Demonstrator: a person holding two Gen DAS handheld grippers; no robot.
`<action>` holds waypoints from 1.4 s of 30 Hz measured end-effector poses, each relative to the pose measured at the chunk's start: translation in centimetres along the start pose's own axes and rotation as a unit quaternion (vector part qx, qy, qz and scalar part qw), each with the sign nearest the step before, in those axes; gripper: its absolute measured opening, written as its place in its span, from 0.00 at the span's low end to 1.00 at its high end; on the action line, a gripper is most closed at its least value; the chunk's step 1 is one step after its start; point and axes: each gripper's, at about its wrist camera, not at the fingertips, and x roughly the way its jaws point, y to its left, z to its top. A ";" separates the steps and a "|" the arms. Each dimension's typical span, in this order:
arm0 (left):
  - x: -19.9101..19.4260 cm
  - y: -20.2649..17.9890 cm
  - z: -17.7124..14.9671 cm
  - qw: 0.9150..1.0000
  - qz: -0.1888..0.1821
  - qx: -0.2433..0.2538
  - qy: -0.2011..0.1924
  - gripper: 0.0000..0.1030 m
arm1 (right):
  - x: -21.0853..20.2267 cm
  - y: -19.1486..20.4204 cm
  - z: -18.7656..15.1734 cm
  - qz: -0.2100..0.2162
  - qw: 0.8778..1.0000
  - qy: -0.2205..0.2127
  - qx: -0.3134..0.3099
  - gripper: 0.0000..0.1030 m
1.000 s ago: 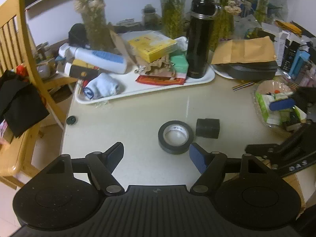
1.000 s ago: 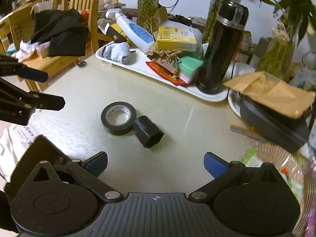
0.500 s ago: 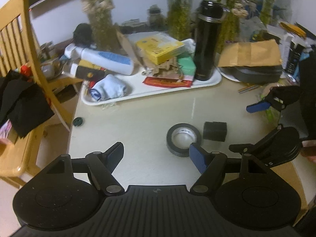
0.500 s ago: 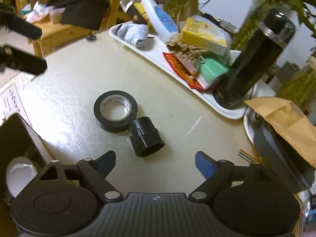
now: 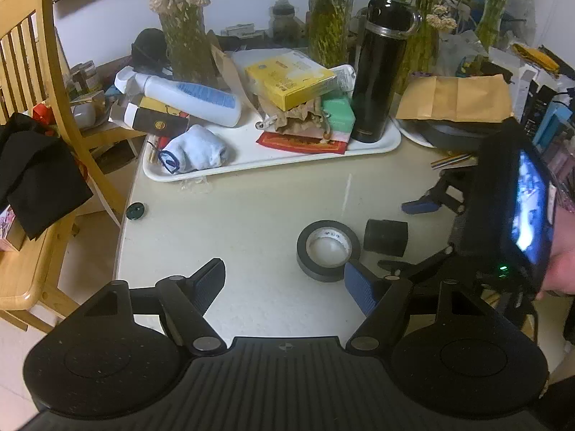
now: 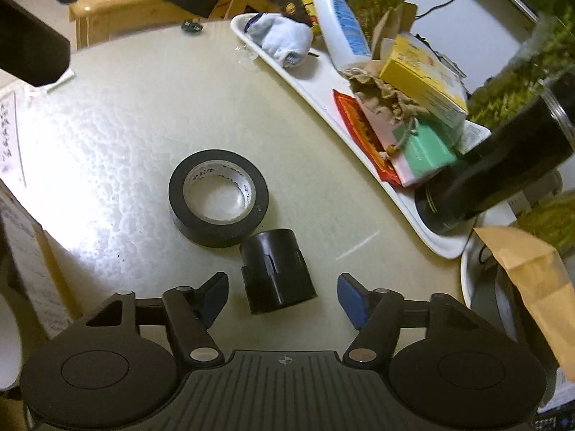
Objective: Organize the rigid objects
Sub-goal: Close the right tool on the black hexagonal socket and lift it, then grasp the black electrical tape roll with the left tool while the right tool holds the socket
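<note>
The big round table (image 6: 143, 107) holds a long white tray (image 6: 359, 143) along its far edge, piled with a tall black flask (image 5: 381, 72), a yellow box (image 5: 291, 79), a white bottle (image 5: 194, 97) and a rolled sock (image 5: 196, 152). Nearer the middle of the table lies a roll of black tape (image 6: 218, 197), flat on its side, and a small black plastic cap (image 6: 276, 271) is touching it, tipped over on its side. The right gripper (image 6: 284, 298) has just been closing its fingers, and the cap now sits between them, but the blue pads are not pressing it yet; there is a gap on each side. I think the job now is to pick up the cap. It should go best if the gripper comes lower, keeps the cap in the middle, and squeezes gently on its flat sides so it does not roll away or bump the tape. The left gripper (image 5: 284, 283) waits half open with nothing in it, close to the near edge of the tape.
</note>
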 end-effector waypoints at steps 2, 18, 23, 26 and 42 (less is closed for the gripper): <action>0.2 0.0 0.0 1.000 0.003 0.001 0.002 0.71 | 0.6 0.4 0.3 -0.003 1.000 0.006 -0.012 0.56; 0.7 -0.4 -0.1 1.000 0.013 0.007 0.008 0.71 | 0.5 -1.9 0.0 0.035 0.996 0.034 0.077 0.42; 0.9 -0.5 -0.1 1.000 0.013 0.008 0.008 0.71 | -0.3 -3.4 -0.3 0.047 0.990 0.030 0.129 0.42; 0.9 -0.4 -0.2 1.000 0.011 0.010 0.007 0.71 | -1.4 -4.3 -0.4 0.055 0.985 0.021 0.163 0.42; 3.2 -0.5 -0.5 0.999 -0.046 0.008 0.005 0.78 | -10.2 -5.5 -3.1 0.038 0.965 -0.024 0.258 0.42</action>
